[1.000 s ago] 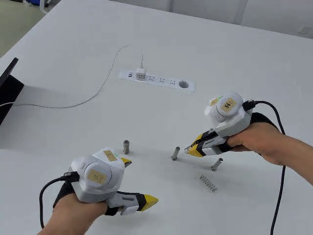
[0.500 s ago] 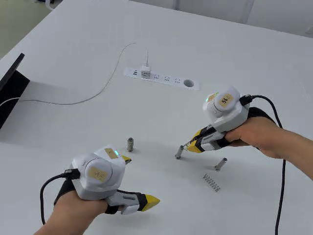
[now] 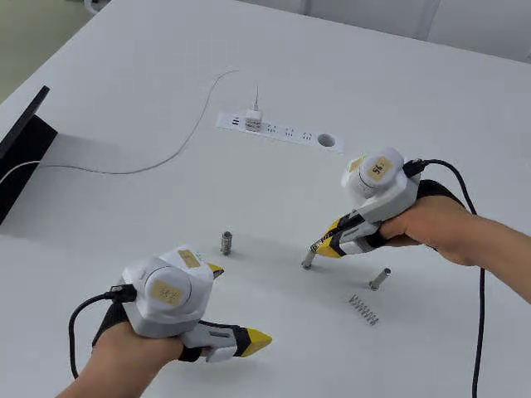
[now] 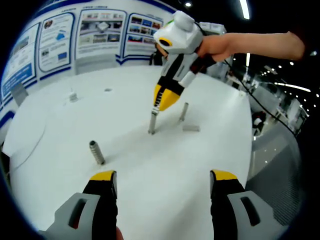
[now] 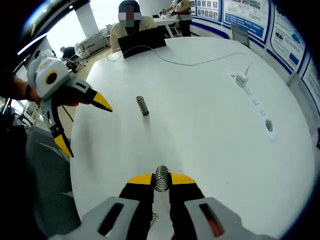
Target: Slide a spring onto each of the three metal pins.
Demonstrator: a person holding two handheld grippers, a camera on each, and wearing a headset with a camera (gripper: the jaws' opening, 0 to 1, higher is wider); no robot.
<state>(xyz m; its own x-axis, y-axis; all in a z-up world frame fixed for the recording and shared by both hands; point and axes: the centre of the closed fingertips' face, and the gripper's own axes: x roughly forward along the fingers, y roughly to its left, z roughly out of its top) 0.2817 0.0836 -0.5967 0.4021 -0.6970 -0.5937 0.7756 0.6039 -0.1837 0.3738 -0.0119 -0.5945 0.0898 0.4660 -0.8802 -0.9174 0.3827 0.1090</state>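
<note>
Three metal pins stand on the white table. The left pin wears a spring. My right gripper is shut on a second spring and holds it tilted, its free end touching the top of the middle pin. The right pin is bare, and a loose spring lies flat in front of it. Near the table's front, my left gripper stands open with nothing between its jaws. The left gripper view has the middle pin under the right gripper.
A white power strip with a plugged-in adapter lies at the back, its cable curving off to the left. A dark laptop edge sits at the far left. A person sits at a laptop at the table's far end.
My right gripper has carried the spring down and left, from beside the middle pin to its top. The left gripper has stayed in place; the head camera has shifted slightly.
</note>
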